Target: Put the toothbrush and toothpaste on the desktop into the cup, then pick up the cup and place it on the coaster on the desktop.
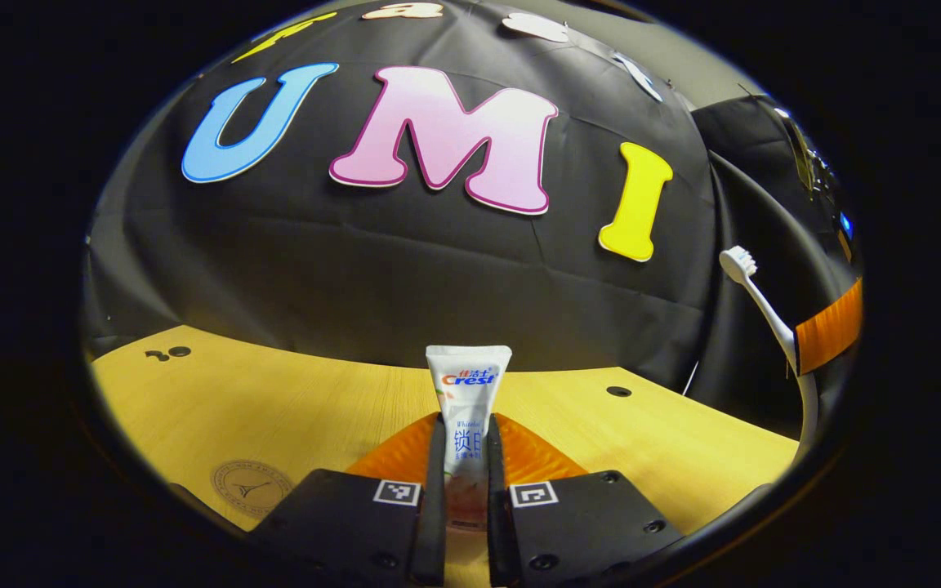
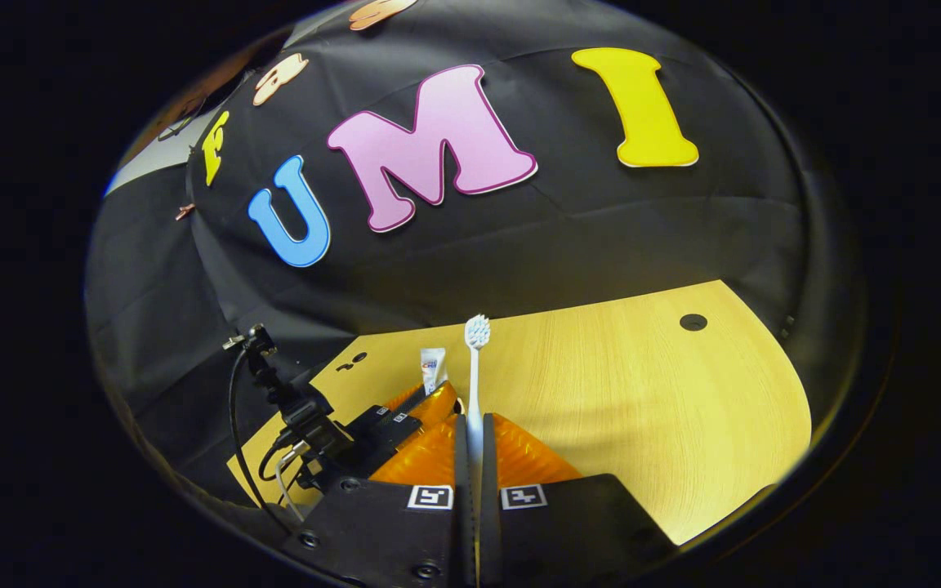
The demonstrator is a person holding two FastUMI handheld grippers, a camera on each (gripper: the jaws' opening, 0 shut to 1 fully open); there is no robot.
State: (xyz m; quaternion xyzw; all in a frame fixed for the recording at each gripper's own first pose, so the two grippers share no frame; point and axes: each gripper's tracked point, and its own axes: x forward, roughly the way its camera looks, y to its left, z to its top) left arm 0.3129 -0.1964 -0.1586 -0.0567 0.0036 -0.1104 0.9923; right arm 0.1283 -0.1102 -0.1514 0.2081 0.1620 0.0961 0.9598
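A white toothpaste tube (image 1: 468, 392) stands upright between the fingers of my left gripper (image 1: 466, 465), which is shut on its lower part, above the wooden desktop (image 1: 274, 408). In the right gripper view, my right gripper (image 2: 474, 449) is shut on the handle of a white toothbrush (image 2: 475, 367), bristle head up. The left gripper view has the toothbrush (image 1: 764, 310) at its far right, held by the right gripper (image 1: 826, 331). The right gripper view has the left gripper (image 2: 417, 412) with the toothpaste tube (image 2: 433, 367) just left of the brush. A round coaster (image 1: 250, 487) lies at the lower left.
The desktop (image 2: 642, 392) has small round holes (image 1: 618, 391) (image 2: 693, 322). Black cloth walls close the booth behind and at the sides. A cable and a small mount (image 2: 274, 392) ride on the left gripper's body.
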